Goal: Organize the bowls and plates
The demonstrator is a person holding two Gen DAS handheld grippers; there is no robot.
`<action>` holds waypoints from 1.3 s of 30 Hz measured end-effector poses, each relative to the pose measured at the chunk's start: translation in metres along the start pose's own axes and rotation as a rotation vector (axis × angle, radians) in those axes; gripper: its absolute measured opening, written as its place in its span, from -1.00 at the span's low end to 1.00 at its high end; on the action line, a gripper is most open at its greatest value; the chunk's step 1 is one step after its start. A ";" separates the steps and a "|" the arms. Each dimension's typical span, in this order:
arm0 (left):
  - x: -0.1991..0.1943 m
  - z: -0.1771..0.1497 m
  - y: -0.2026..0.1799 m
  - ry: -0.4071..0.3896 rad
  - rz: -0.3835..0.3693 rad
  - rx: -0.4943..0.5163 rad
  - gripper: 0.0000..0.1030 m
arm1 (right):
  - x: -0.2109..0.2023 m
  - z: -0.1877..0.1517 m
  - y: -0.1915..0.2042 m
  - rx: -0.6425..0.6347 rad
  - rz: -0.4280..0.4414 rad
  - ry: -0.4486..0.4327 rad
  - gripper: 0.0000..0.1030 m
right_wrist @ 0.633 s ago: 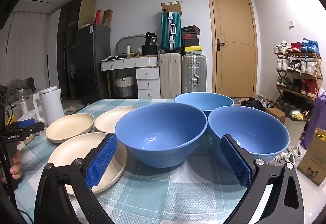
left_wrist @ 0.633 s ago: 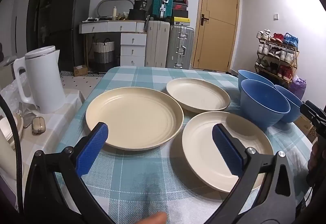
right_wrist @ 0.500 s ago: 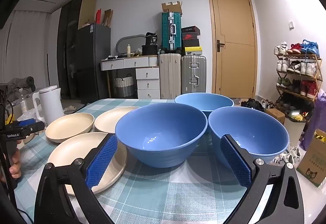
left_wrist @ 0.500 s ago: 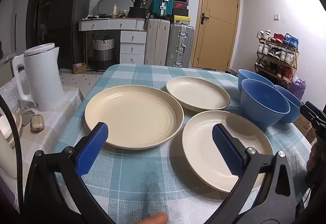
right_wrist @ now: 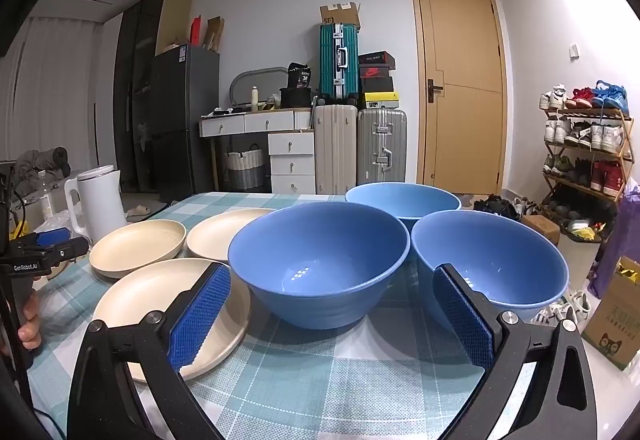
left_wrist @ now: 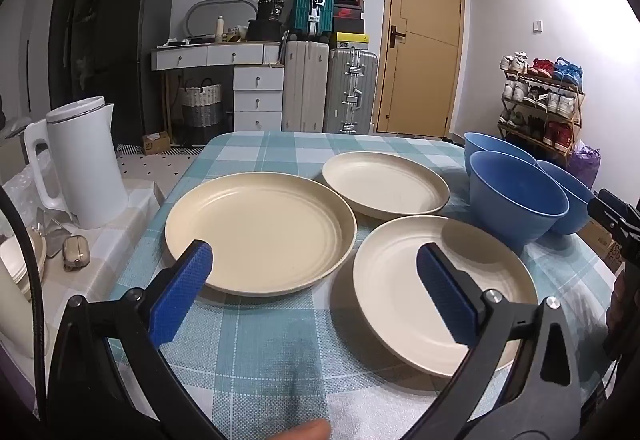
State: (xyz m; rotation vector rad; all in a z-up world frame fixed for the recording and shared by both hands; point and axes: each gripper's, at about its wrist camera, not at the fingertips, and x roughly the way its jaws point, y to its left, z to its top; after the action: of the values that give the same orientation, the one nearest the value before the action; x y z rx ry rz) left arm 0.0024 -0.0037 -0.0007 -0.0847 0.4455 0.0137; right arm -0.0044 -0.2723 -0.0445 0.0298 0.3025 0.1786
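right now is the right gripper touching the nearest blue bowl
Apart. In the right wrist view the right gripper stands open, with tablecloth visible between its pads and the nearest blue bowl.

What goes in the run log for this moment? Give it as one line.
left gripper: open, empty | right gripper: open, empty | plates: three, unstacked | bowls: three, unstacked | table: checked cloth

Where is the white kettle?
In the left wrist view, the white plastic kettle stands at far left on a side surface, beside the checked table.
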 end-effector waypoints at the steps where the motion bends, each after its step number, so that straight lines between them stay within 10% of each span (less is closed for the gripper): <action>1: 0.000 0.000 0.000 0.000 0.000 0.001 0.98 | 0.000 0.000 0.000 -0.001 0.001 0.001 0.99; 39: -0.001 0.000 -0.001 0.005 -0.002 -0.005 0.98 | 0.000 0.000 0.001 -0.002 0.000 0.002 0.99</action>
State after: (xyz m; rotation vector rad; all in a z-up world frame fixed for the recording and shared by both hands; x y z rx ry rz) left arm 0.0017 -0.0048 -0.0006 -0.0899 0.4509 0.0130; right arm -0.0040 -0.2716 -0.0444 0.0272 0.3042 0.1789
